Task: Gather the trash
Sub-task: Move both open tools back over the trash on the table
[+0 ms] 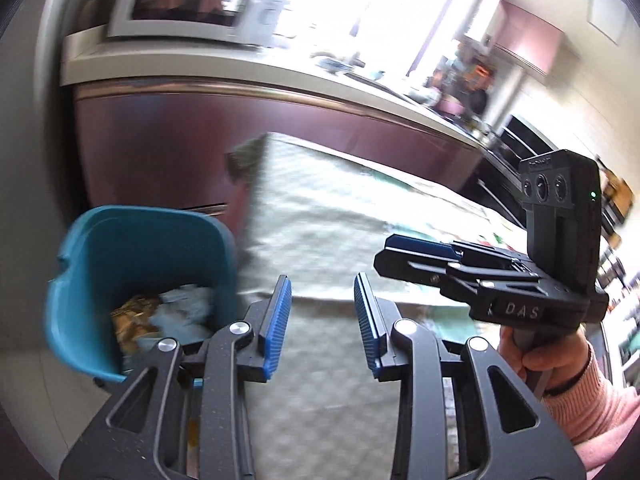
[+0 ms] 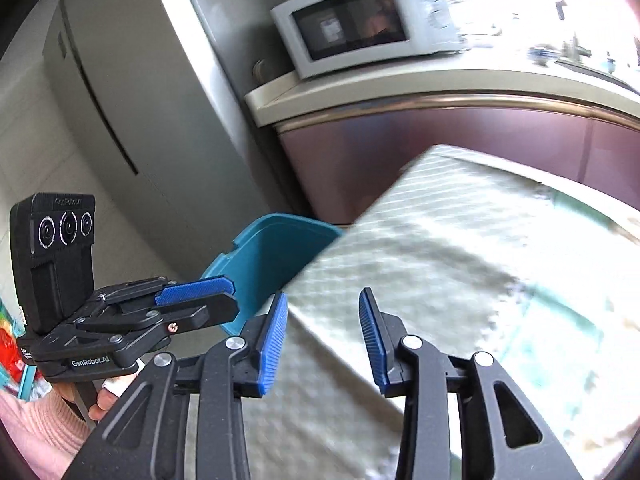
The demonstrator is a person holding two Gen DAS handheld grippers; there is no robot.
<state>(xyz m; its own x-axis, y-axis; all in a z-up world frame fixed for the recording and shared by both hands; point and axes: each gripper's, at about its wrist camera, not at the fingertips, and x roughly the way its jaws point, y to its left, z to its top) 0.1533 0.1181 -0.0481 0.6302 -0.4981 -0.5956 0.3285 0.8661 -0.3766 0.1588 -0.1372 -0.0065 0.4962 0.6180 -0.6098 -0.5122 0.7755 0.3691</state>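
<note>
Teal bin (image 1: pixel 136 280): we see it standing on the floor just beside the near corner of the worktop (image 1: pixel 340 216), low and to the left of our left tool (image 1: pixel 322 320).
Trash (image 1: pixel 160 316): crumpled golden-brown and pale pieces lie in the bottom of the bin, below and left of the left tool's blue pads (image 1: pixel 276 320).
Left tool: jaws spread, nothing between them; it hangs over the worktop's cloth-covered corner.
Right tool (image 2: pixel 323 336): jaws spread too, holding nothing; we have it over the same corner, with the bin's rim (image 2: pixel 280 220) showing ahead and left of it.
Tools together: in the left wrist view the right tool (image 1: pixel 416 254) sits close on the right, its fingers pointing toward the bin.
Edges: the worktop's corner edge runs right past the bin's wall.
Open room: bare floor (image 2: pixel 24 152) lies left of the bin, toward the grey fridge (image 2: pixel 132 100); the maroon cabinet (image 1: pixel 180 140) with the microwave (image 2: pixel 360 20) on top closes off the far side.
</note>
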